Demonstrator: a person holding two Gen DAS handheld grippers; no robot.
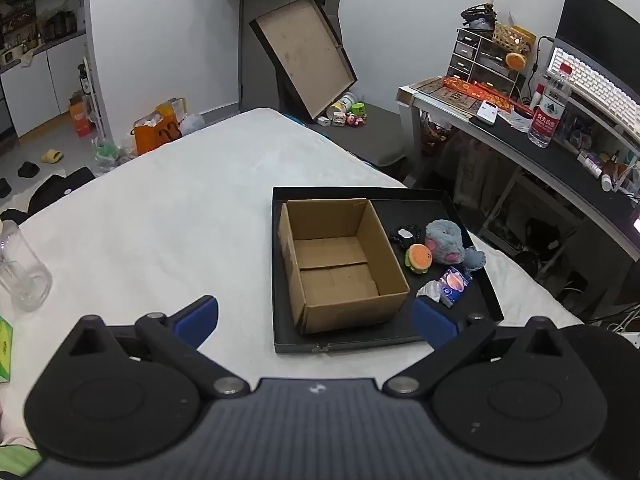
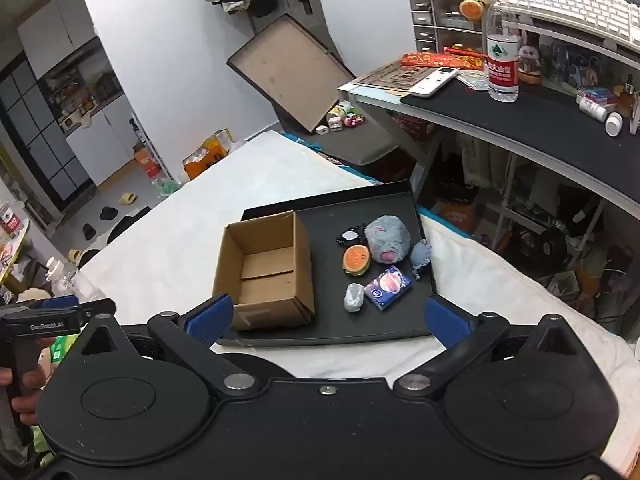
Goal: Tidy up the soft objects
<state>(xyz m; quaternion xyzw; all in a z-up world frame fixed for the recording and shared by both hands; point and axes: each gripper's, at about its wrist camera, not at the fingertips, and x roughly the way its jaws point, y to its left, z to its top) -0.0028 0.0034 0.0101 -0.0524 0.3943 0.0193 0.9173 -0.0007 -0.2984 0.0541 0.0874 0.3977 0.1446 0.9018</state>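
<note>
Black tray [image 2: 400, 320] sat on the white bed w/ an empty cardboard box [image 2: 264, 268] on its left half. Soft items lay loose on the right half: grey plush [image 2: 386, 240], burger toy [image 2: 356, 260], tissue pack [image 2: 387, 287]. They sat ahead of the right gripper [image 2: 328, 316] – prob. the nearer one. Left gripper [image 1: 316, 320] faced the box. Both had jaws wide apart, nothing held.

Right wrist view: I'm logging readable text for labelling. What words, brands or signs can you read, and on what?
"GenRobot.AI": on the left gripper's black body, at the left edge.
Water bottle on the desk: red label with white characters under a green mountain logo, too blurred to read.
Blue tissue pack on the black tray: print too small.
Red packet on the desk: unreadable.
</note>
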